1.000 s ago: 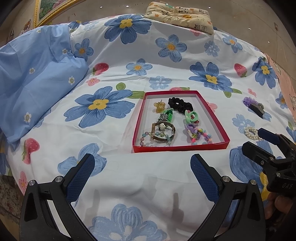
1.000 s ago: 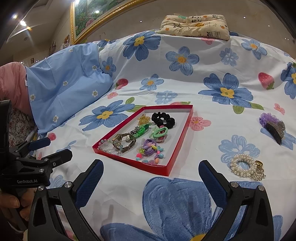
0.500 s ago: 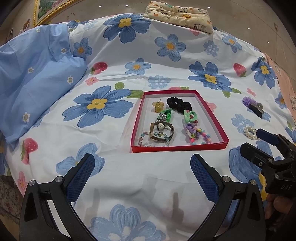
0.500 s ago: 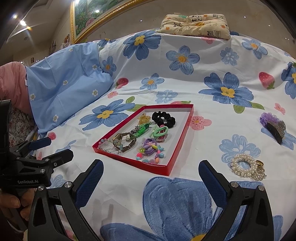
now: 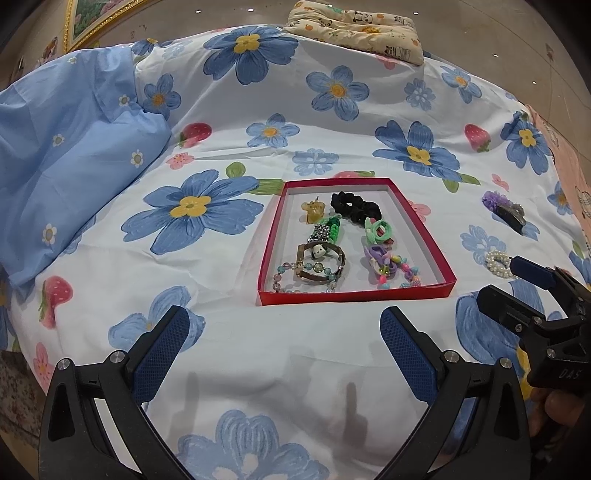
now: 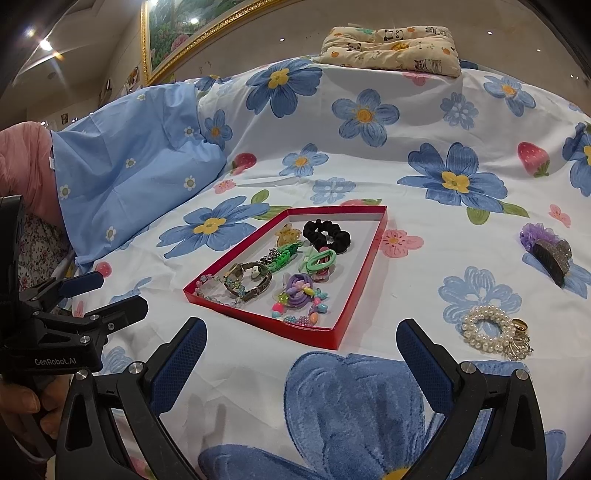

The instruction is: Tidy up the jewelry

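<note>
A shallow red tray [image 5: 352,295] [image 6: 364,273] lies on the flowered bedspread and holds several hair ties, bracelets and clips, among them a black scrunchie [image 5: 355,207] [image 6: 326,235]. A pearl bracelet [image 6: 487,328] [image 5: 496,262] with a gold charm and a purple hair clip [image 6: 546,247] [image 5: 504,210] lie on the bedspread right of the tray. My left gripper [image 5: 284,347] is open and empty in front of the tray. My right gripper [image 6: 301,350] is open and empty, near the tray's right corner and left of the pearl bracelet.
A light blue pillow [image 5: 70,155] [image 6: 125,166] lies at the left. A small patterned cushion [image 5: 354,27] [image 6: 391,46] sits at the far edge of the bed. The bedspread [image 5: 258,387] spreads all around the tray.
The left wrist view has drifted slightly, so the tray sits a little lower and to the left. Both grippers stay open; nothing was picked up.
</note>
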`<state>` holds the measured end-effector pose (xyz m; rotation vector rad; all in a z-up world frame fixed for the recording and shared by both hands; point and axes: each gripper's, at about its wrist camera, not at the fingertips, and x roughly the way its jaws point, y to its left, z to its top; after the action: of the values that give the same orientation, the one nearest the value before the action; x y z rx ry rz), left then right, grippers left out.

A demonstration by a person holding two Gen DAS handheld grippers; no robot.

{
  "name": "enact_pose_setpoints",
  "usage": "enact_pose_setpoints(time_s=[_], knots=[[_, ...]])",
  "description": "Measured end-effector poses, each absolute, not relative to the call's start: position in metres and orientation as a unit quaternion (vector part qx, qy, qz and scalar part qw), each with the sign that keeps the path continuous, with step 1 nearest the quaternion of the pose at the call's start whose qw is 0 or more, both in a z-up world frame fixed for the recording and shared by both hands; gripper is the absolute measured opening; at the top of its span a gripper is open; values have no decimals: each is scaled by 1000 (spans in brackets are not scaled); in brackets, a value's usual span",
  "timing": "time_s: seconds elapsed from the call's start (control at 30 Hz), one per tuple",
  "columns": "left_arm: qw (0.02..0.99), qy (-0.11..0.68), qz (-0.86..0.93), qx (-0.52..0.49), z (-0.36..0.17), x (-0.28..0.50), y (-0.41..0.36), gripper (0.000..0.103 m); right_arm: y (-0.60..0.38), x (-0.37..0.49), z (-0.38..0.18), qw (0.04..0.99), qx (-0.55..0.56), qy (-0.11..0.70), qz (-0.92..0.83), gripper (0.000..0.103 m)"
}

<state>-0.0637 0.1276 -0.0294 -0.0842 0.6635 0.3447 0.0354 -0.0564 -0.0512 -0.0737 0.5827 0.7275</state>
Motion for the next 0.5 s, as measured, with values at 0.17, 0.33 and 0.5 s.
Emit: enact_pose_setpoints(time_s=[0.17, 0.33, 0.5], knots=[[930, 325, 166, -43, -30, -62, 125, 103, -57, 37, -52, 893, -36, 281, 350, 103], [930, 327, 162, -43, -31, -58, 125, 103, -60, 40, -53, 893, -34, 282, 349, 103], [930, 327, 161, -44, -31, -56, 126, 103, -61, 42, -53, 893, -33, 282, 350, 103]])
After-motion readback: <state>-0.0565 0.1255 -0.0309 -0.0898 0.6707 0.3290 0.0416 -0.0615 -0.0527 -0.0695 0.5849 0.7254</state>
